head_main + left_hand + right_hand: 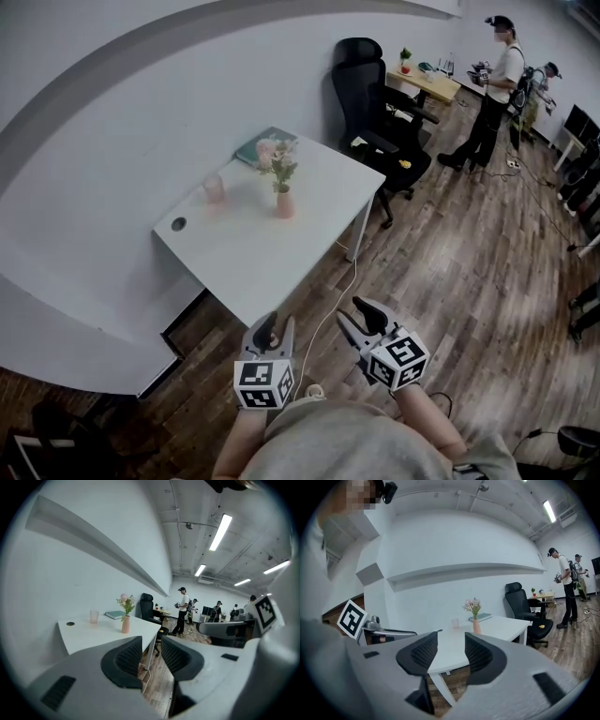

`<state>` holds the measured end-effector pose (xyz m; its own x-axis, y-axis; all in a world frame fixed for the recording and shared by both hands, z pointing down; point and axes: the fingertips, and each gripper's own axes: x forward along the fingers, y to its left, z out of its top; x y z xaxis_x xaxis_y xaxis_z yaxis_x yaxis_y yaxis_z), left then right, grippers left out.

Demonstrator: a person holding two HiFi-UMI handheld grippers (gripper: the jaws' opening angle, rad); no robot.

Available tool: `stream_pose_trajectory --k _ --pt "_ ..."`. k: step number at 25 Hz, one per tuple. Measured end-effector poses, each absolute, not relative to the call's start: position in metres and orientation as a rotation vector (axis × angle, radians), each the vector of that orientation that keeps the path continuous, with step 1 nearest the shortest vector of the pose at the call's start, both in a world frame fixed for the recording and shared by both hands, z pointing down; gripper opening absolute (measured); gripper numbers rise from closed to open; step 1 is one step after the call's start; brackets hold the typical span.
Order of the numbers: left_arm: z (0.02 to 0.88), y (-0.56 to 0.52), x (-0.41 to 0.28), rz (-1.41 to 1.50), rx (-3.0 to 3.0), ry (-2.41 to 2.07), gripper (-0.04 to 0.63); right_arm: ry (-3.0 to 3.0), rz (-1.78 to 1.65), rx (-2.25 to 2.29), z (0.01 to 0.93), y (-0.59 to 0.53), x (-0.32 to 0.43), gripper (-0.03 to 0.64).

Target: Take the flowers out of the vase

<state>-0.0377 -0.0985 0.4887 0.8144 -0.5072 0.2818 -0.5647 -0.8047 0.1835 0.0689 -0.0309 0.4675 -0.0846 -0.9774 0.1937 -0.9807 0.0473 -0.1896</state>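
Flowers stand in the vase on the table, so no part of the task is done. Left gripper and right gripper are both spread and empty, well apart from the vase. Approach, grasp and extraction all remain.

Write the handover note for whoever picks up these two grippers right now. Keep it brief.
Left gripper: open, holding nothing.
Right gripper: open, holding nothing.
Both are over the floor, short of the white table.
The flowers stand in the pink vase on the table.
Done: nothing yet.
Left: approach the table, grip the stems, probably steady the vase, and lift the flowers out.
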Motion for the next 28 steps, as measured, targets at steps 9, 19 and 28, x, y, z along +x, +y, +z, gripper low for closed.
stream_pose_trajectory --k 9,19,28 --pt "0.49 -0.142 -0.036 0.312 2.718 -0.859 0.109 -2.282 0.419 2.105 0.466 -0.076 0.075 0.183" --pt "0.5 -0.169 -0.023 0.301 2.683 -0.902 0.109 -2.309 0.461 2.054 0.48 -0.109 0.091 0.183" --pt "0.503 -0.227 -0.001 0.303 2.652 -0.999 0.109 -2.38 0.407 1.966 0.474 -0.182 0.121 0.181"
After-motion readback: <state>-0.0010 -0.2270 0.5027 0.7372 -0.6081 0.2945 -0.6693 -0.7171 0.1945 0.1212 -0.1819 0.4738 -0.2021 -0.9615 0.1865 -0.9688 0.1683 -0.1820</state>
